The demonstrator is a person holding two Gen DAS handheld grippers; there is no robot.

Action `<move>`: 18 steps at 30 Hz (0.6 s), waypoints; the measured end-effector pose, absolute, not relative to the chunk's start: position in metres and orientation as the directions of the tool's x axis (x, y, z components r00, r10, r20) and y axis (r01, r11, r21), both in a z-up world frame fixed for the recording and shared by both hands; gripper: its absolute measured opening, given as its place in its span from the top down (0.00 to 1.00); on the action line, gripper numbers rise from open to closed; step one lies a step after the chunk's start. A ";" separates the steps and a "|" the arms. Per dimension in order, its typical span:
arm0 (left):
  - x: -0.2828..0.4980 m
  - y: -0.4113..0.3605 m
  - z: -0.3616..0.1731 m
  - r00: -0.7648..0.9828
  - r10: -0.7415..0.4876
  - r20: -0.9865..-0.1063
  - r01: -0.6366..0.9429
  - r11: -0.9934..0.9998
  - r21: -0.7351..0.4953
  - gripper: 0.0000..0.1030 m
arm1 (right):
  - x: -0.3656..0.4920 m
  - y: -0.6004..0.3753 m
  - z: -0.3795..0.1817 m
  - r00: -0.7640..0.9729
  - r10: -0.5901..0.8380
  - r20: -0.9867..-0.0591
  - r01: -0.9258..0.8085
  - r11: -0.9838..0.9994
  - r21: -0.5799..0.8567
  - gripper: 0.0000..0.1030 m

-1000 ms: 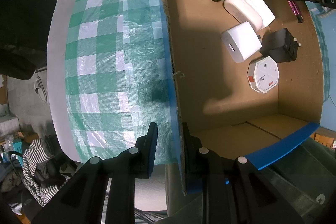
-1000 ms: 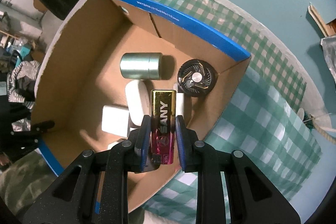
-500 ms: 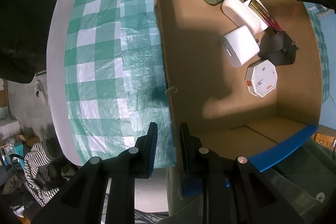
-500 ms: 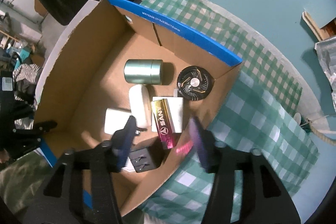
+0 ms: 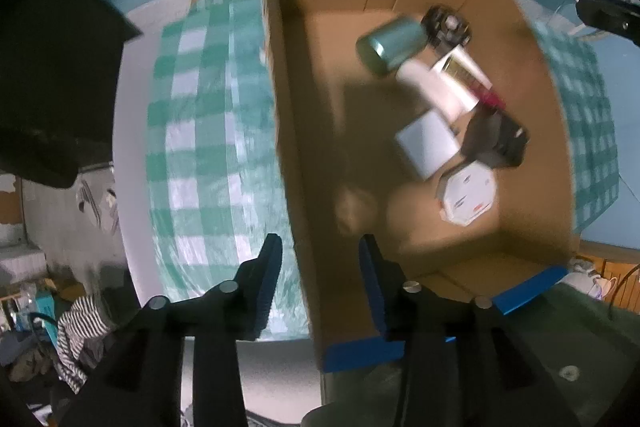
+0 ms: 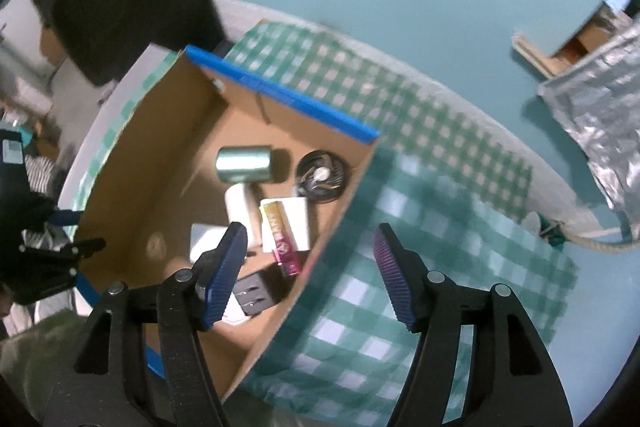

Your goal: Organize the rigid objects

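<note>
**A:** so what's the layout, biggest stuff first?

**B:** Round table [image 6: 516, 163] with a green-and-white checked cloth [image 6: 440, 227] over it. On that sits a cardboard box [image 5: 304, 147] with blue-taped rims, open on top. Everything the task cares about is inside it, bunched toward the far right of the box floor in the left wrist view.

**A:** what's in there?

**B:** A green metal cylinder [image 6: 245, 163] lying on its side at the far end, a black round fan-looking thing [image 6: 322, 177] just right of it. Nearer than those, a white oval case [image 6: 239, 205], a flat white box [image 6: 294, 223] and a gold-and-pink lighter [image 6: 280, 237] lying across that box. Then a white charger cube [image 5: 428, 143], a black plug adapter [image 5: 496, 141] beside it, and a white hexagonal puck [image 5: 468, 195] nearest. It's all pretty motion-blurred.

**A:** and the claws?

**B:** Left gripper [image 5: 320, 267] hangs over the box's left wall, one finger on each side of it, jaws opening and not pressing the cardboard from what I can see. Right gripper [image 6: 308, 259] is above the box's right wall, jaws spread fairly wide and opening, nothing between them. The lighter is down in the box, apart from it.
</note>
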State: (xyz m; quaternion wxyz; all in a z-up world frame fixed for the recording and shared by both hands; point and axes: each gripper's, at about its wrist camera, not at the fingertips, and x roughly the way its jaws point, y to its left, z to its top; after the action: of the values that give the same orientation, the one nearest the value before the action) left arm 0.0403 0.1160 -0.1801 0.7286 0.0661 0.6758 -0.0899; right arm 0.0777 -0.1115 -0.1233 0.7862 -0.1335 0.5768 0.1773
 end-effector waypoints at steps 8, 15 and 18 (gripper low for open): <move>0.062 0.102 -0.118 0.246 -0.041 -0.968 0.247 0.969 0.022 0.23 | 0.065 -0.138 -0.074 0.370 0.130 -0.920 -0.317 0.948 0.007 0.36; 0.073 0.099 -0.073 0.360 -0.066 -0.931 0.221 0.975 0.016 0.20 | 0.054 -0.157 -0.036 0.492 0.131 -0.861 -0.222 0.975 0.021 0.35; 0.072 0.097 -0.056 0.420 -0.072 -0.904 0.211 0.977 0.020 0.12 | 0.049 -0.168 -0.022 0.539 0.128 -0.833 -0.178 0.983 0.036 0.35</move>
State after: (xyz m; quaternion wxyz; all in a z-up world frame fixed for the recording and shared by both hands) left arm 0.0720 0.0970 -0.0559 0.8402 0.0654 0.5317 -0.0842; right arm 0.0490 -0.1680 -0.0223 0.8767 -0.0266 0.4722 0.0872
